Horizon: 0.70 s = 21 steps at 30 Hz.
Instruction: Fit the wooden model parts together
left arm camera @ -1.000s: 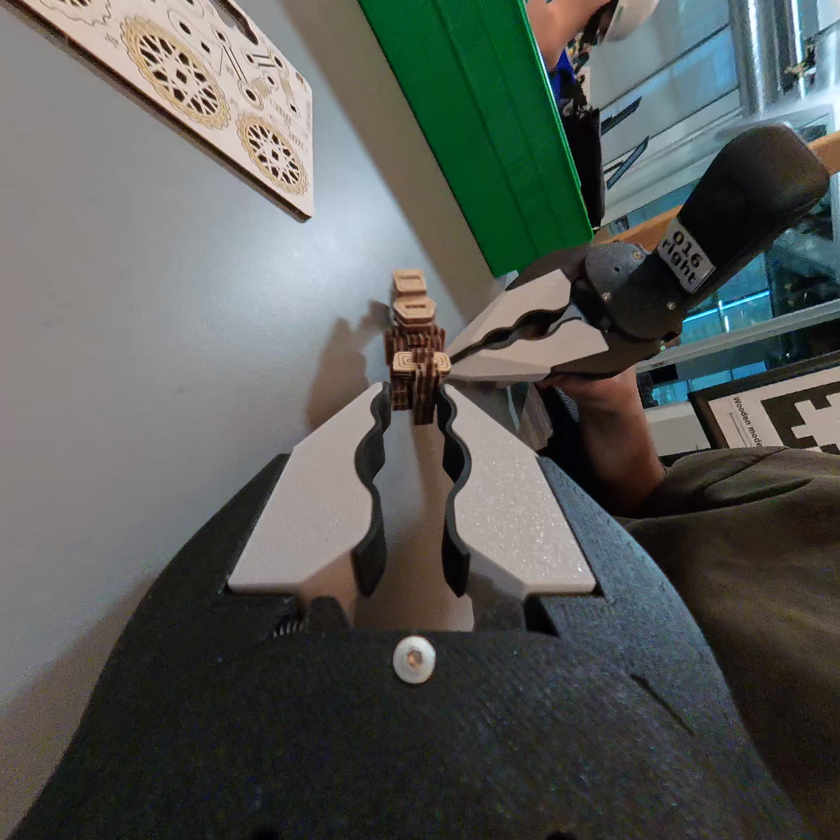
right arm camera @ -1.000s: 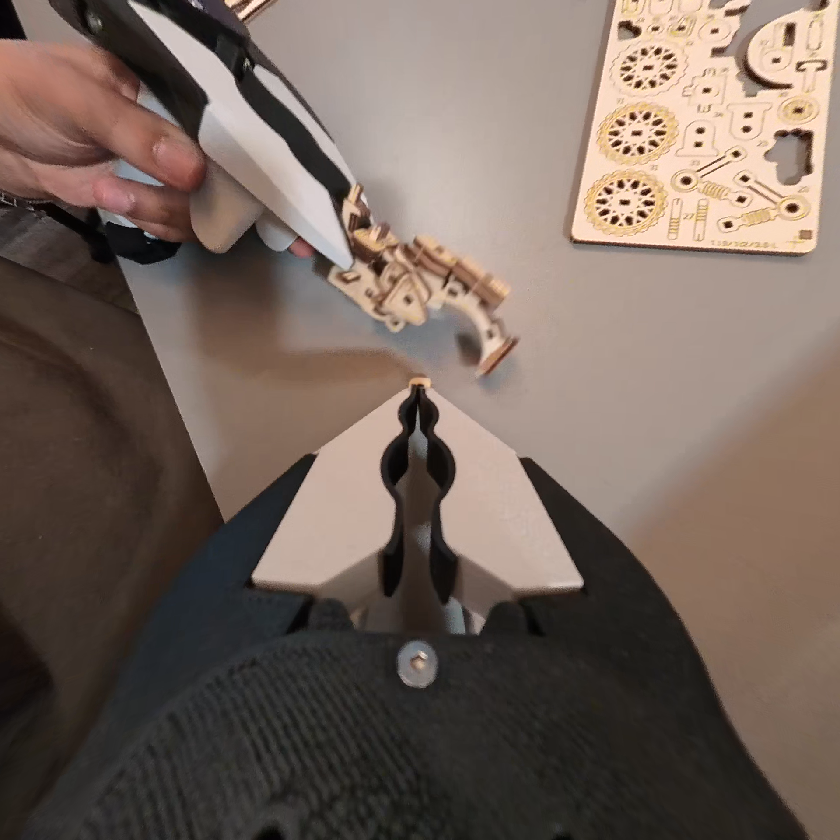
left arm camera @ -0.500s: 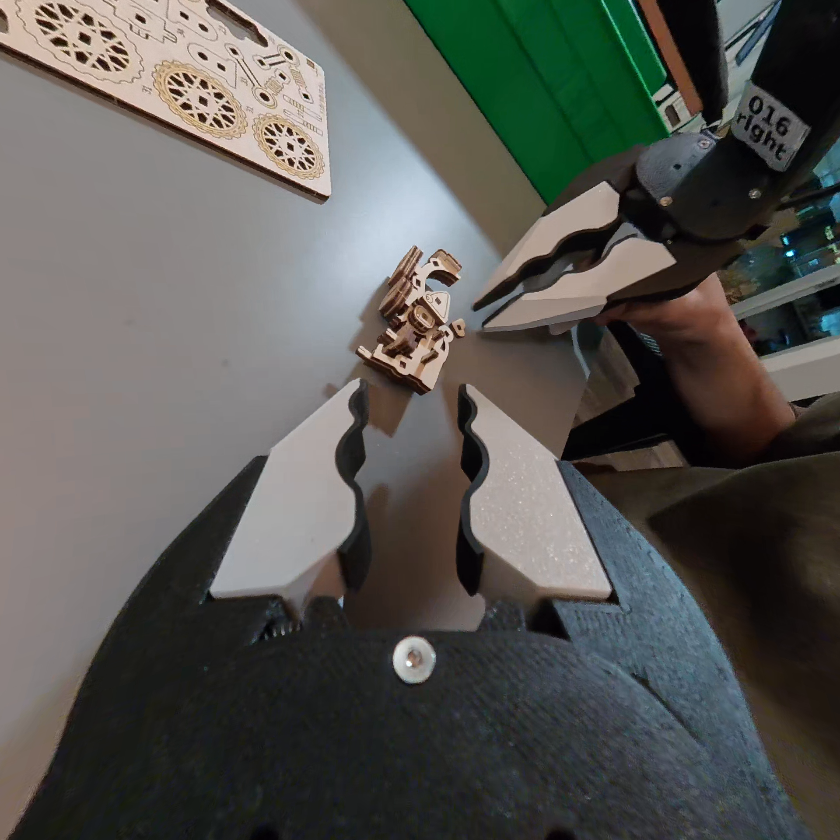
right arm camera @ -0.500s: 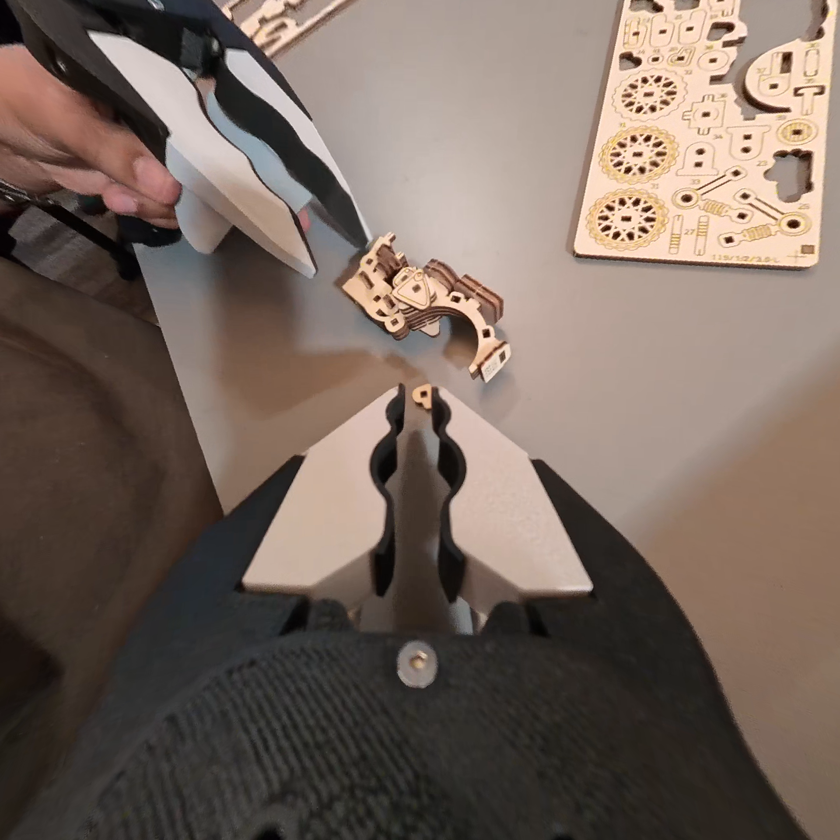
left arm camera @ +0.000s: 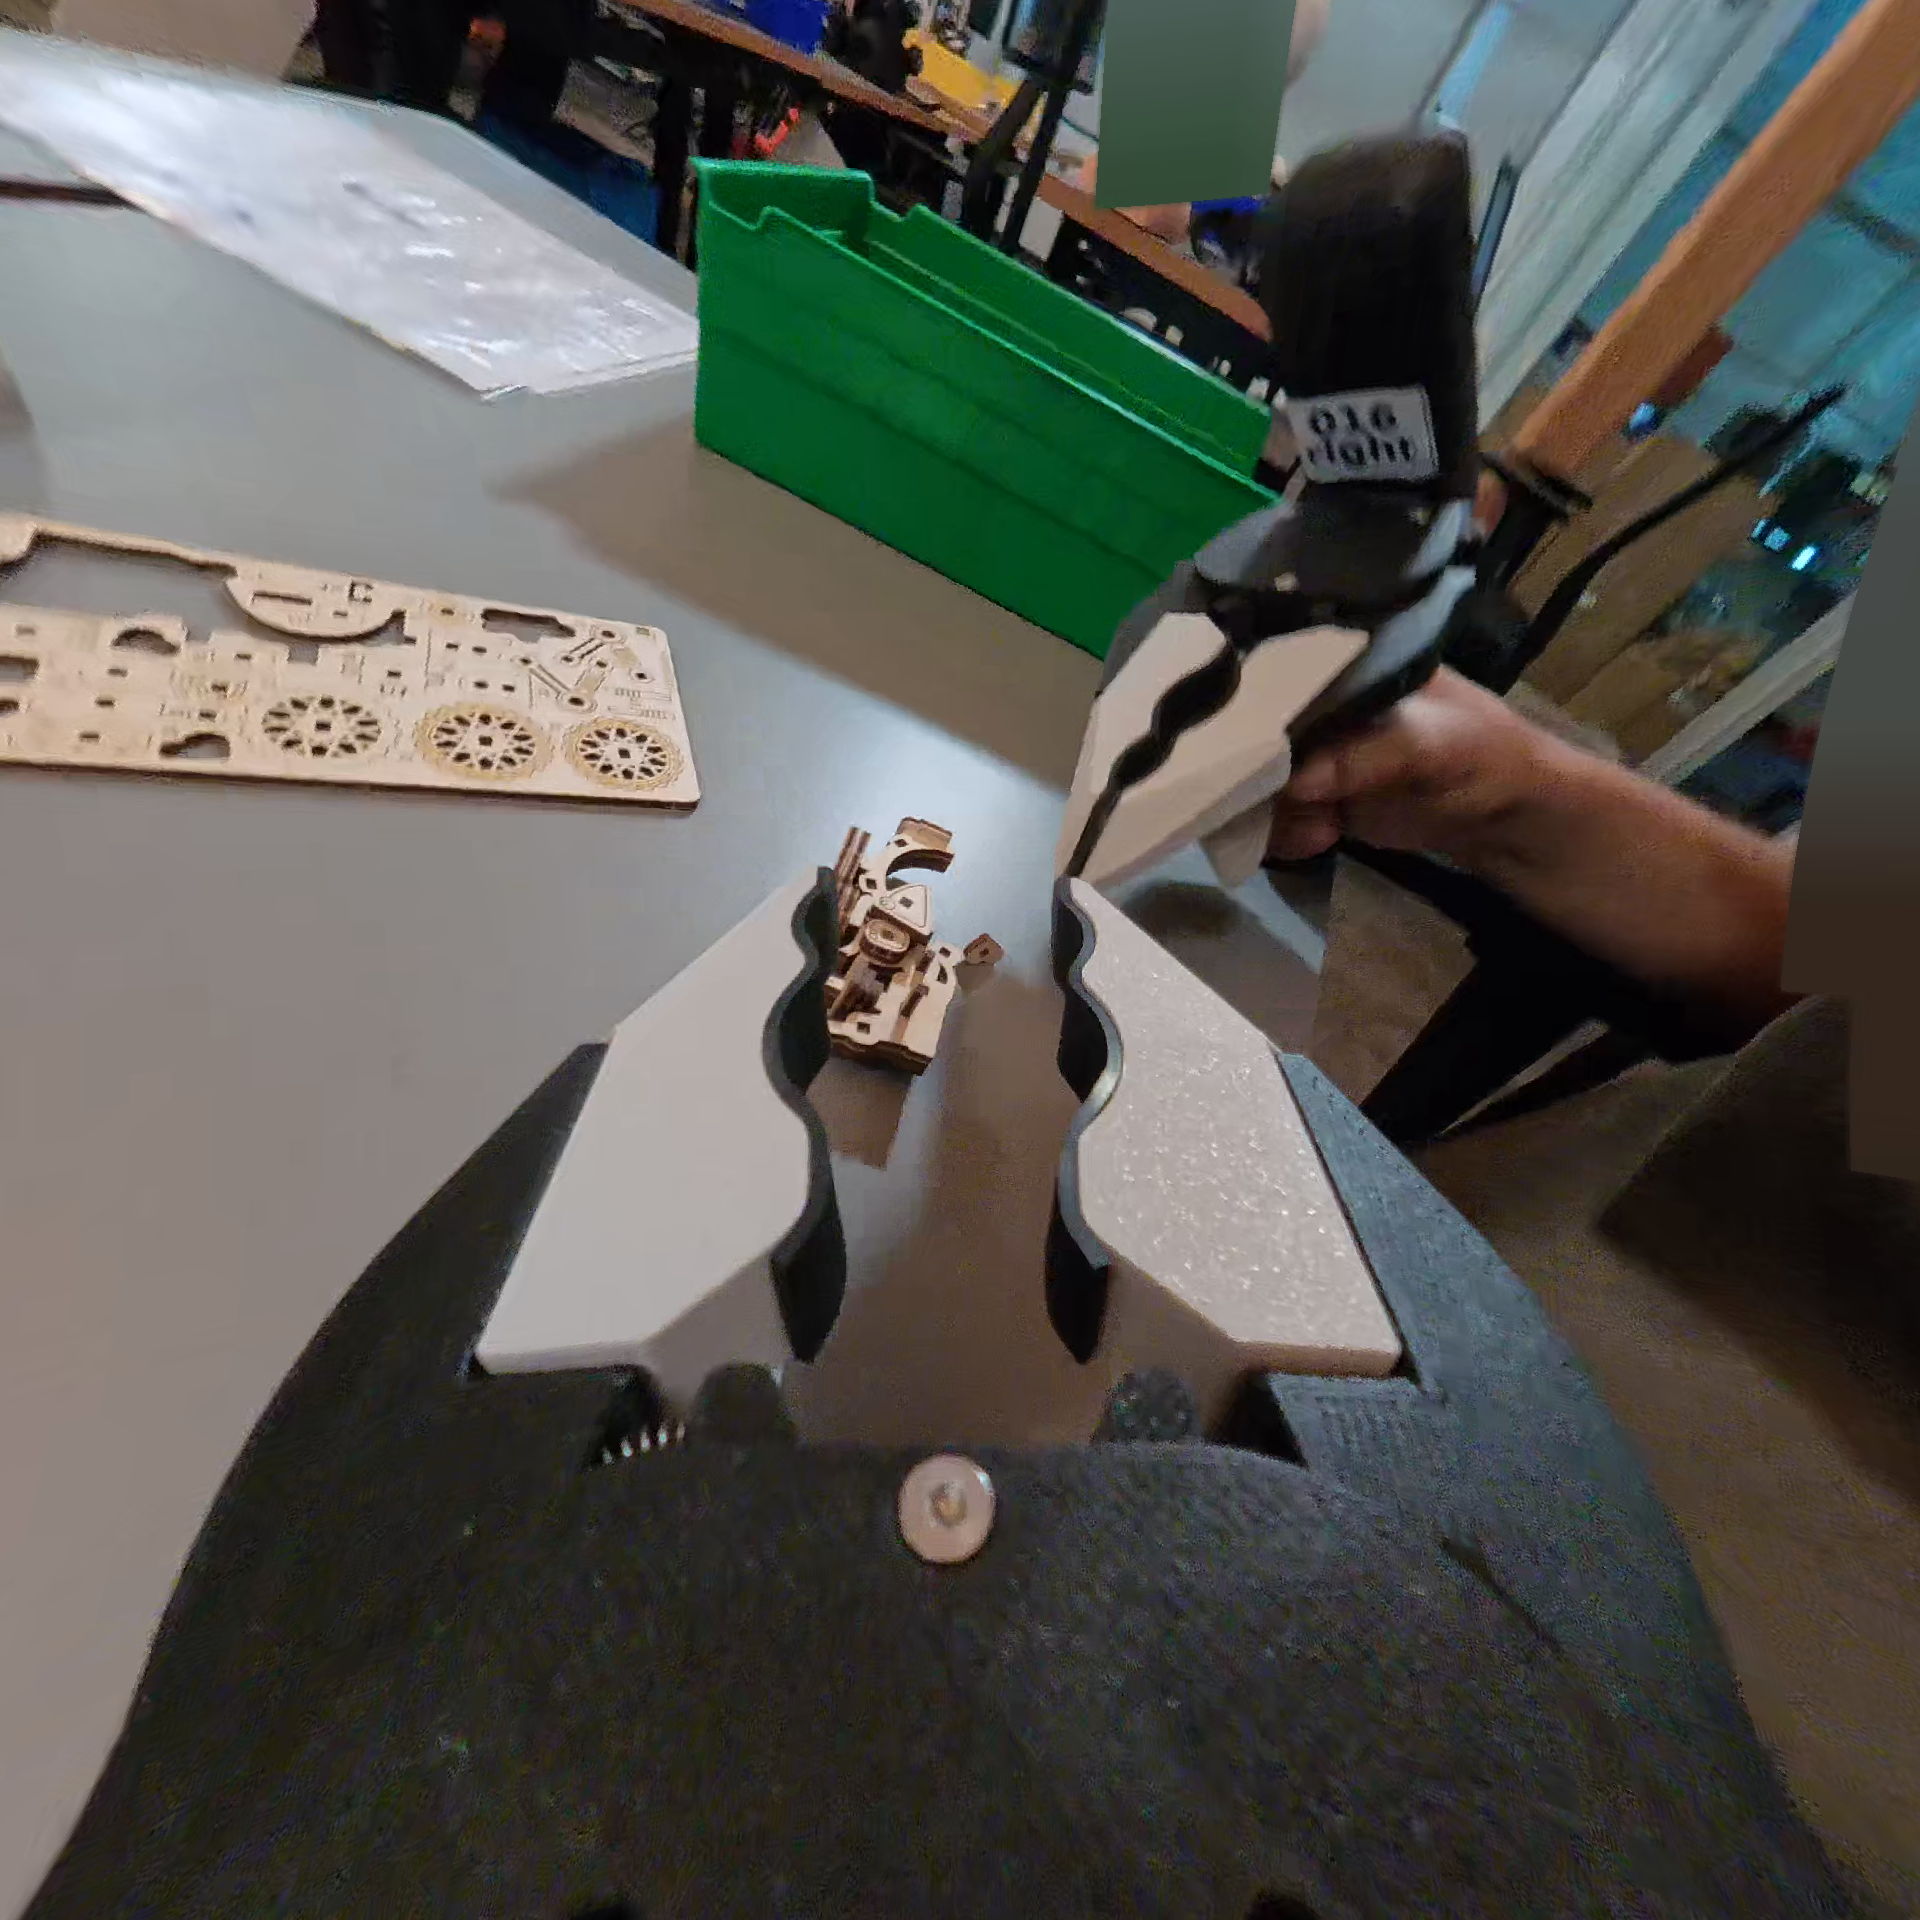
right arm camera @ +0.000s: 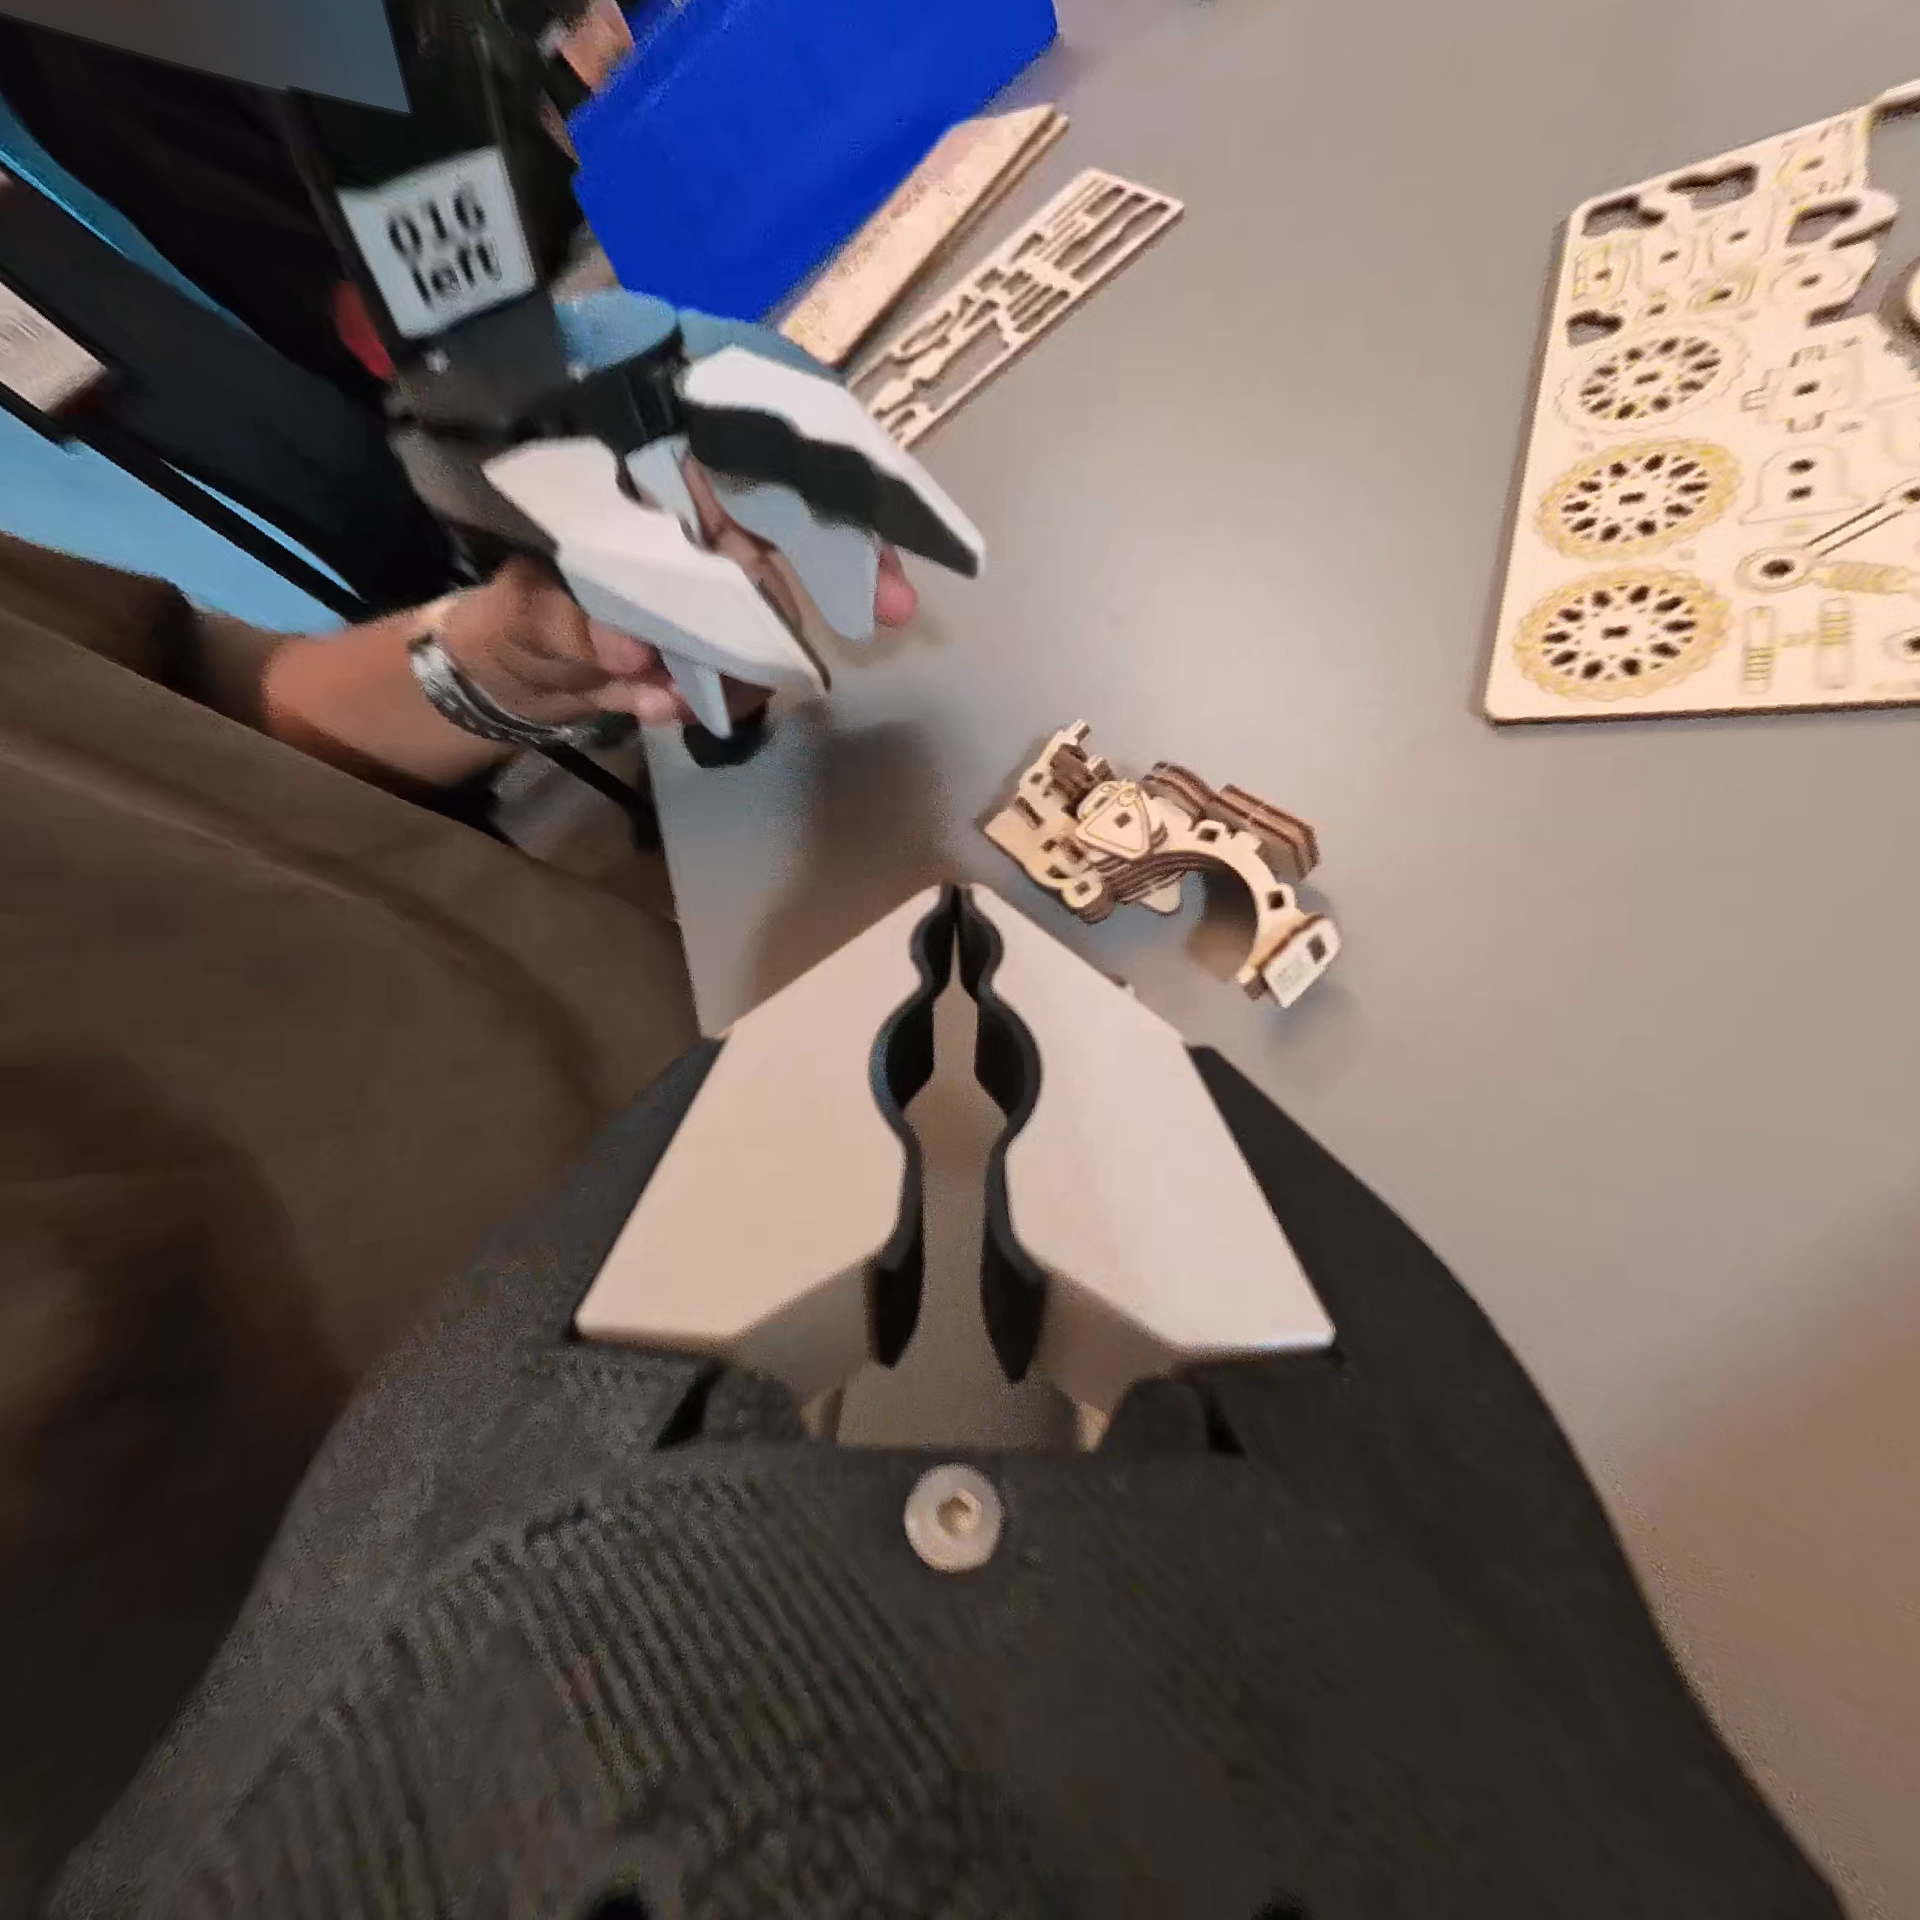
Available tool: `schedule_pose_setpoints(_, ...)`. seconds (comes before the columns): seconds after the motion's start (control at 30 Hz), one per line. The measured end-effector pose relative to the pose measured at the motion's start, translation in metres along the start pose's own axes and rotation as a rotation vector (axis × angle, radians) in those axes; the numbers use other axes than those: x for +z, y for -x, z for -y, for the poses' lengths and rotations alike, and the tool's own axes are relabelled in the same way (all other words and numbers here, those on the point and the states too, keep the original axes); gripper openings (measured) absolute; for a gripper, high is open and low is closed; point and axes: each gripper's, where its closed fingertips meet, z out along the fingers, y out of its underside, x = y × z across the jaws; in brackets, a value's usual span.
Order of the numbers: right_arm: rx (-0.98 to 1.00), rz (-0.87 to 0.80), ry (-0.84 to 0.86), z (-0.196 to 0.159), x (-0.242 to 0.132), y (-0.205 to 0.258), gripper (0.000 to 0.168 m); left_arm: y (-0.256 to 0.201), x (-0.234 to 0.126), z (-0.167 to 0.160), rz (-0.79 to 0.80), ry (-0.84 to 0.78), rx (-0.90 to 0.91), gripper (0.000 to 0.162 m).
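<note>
left gripper [left arm camera: 940,904]: jaws spread, empty, above table [left arm camera: 260,1039]. right gripper [right arm camera: 954,896]: tips pressed together, nothing visibly held. wooden model [right arm camera: 1158,868] on table near edge; small loose piece [left arm camera: 982,948] beside it. risk: nudge knocks model off edge; loose piece lost.

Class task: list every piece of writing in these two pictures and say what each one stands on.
I do not copy wording; here is where it stands.
First white sticker, on the right gripper handle: readable print.
Second white sticker, on the left gripper handle: readable print.
Wooden parts sheet: tiny engraved marks, too small to read.
Wooden model, end tab: small mark, blurred.
</note>
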Motion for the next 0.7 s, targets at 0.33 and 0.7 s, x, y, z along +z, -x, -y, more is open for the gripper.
schedule_pose_setpoints(0.33,-0.062,-0.122,0.032,-0.004,-0.01,-0.013,0.001,-0.011,0.008,-0.013,-0.002,0.06,0.102,0.032)
schedule_pose_setpoints(0.7,-0.225,-0.321,0.277,-0.037,0.012,-0.031,0.001,-0.015,0.012,-0.018,-0.008,0.087,0.113,0.029)
